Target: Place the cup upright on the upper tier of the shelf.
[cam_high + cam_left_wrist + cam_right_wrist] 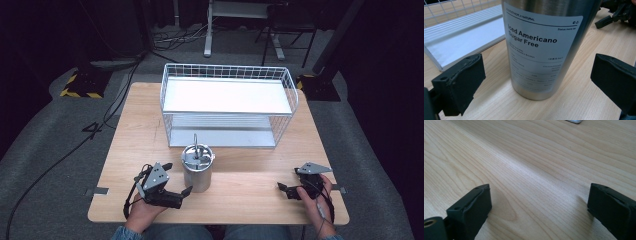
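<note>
The steel canister (197,169) stands upright on the wooden desk (240,165), smooth and cylindrical. The left gripper (536,82) gapes wide around it, untouching. The right gripper (539,210) is wide open, empty.

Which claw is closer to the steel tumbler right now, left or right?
Left. The left claw sits open just beside the steel tumbler, which stands between its jaws in the left gripper view, not touched. The right claw is open farther off, toward the table's right edge.
</note>
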